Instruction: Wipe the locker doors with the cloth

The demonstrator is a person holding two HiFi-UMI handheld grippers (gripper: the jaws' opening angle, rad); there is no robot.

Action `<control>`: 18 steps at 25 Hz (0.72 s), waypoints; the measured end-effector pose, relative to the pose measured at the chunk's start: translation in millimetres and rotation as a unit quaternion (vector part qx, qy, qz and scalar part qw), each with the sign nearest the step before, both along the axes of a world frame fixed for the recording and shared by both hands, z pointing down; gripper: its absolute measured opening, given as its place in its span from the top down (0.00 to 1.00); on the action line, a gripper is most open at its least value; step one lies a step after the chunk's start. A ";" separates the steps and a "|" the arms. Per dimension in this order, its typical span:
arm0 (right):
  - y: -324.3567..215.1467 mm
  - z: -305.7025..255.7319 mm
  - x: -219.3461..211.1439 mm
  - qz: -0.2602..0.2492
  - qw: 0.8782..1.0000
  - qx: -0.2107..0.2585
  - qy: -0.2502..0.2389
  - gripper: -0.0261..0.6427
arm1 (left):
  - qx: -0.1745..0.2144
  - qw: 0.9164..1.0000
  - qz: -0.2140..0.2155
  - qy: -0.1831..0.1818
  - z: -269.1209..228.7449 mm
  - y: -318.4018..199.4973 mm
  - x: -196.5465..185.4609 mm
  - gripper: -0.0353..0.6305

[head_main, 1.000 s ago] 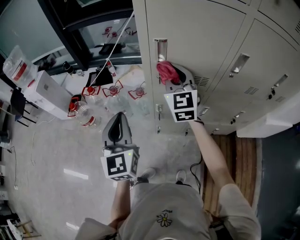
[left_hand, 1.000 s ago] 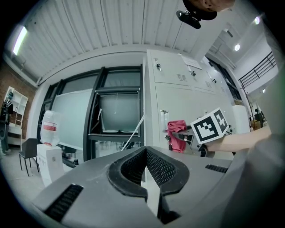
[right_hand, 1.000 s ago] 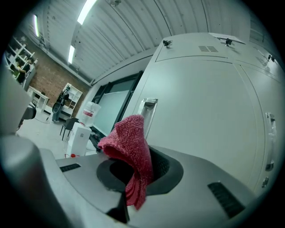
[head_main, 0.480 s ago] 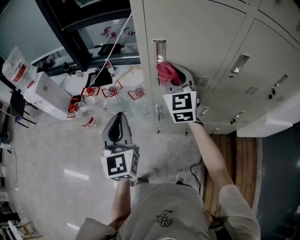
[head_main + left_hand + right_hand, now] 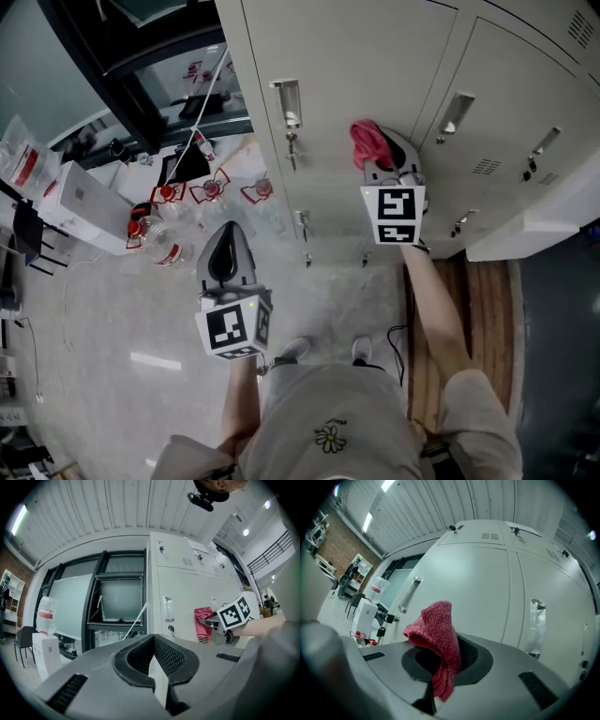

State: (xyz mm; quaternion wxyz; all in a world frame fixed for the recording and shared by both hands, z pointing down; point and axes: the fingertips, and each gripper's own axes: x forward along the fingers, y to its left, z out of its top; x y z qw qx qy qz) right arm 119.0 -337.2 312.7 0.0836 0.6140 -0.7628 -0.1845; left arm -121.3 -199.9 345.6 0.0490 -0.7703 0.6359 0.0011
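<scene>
a bank of pale grey lockers (image 5: 375, 66) stands on a mottled concrete floor (image 5: 122, 309), with a dark-framed window (image 5: 141, 47) past their left end.

your right gripper (image 5: 382, 161) is clenched on the red cloth (image 5: 368, 141). a fold sticks up past the jaw tips and a tail hangs down between them. the cloth is bunched right at the flat face of a locker door (image 5: 356, 84); whether it presses on the metal is hard to tell.

your left gripper (image 5: 230, 246) is clamped shut with nothing in it. it hangs over bare floor, well apart from the lockers and from your right gripper.

the only print on the grippers is the black-and-white square pattern on each cube, with no words. the bottles (image 5: 169, 239) on the floor ahead and left of the left gripper have red caps and red labels. the big jug (image 5: 47, 616) has a red band. the writing on these is too small to read.

left of the cloth a chrome handle (image 5: 286, 101) sits above a key lock, near that door's edge. right of it the door seam runs close by, then a second handle (image 5: 455, 112) and a vent (image 5: 486, 166). in the right gripper view, plain panel spreads above and to both sides of the cloth. wooden slats (image 5: 487, 309) lie under your right arm, and a dark cable (image 5: 389, 337) lies by your shoes.
</scene>
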 end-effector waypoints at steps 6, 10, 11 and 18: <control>4.8 1.0 59.2 0.056 0.998 -0.002 -0.017 0.92 | 0.001 1.000 0.019 -0.001 -1.9 -3.7 19.8 0.92; 6.5 3.6 84.6 0.083 0.996 -0.003 -0.015 0.92 | 0.001 1.000 0.027 -0.003 -2.3 -5.6 28.5 0.92; 6.6 4.3 90.1 0.088 0.996 -0.004 -0.014 0.92 | 0.002 1.000 0.029 -0.005 -3.0 -5.9 30.4 0.92; 7.7 7.0 107.2 0.105 0.994 -0.006 -0.005 0.92 | 0.001 0.999 0.031 -0.008 -3.9 -4.4 31.8 0.92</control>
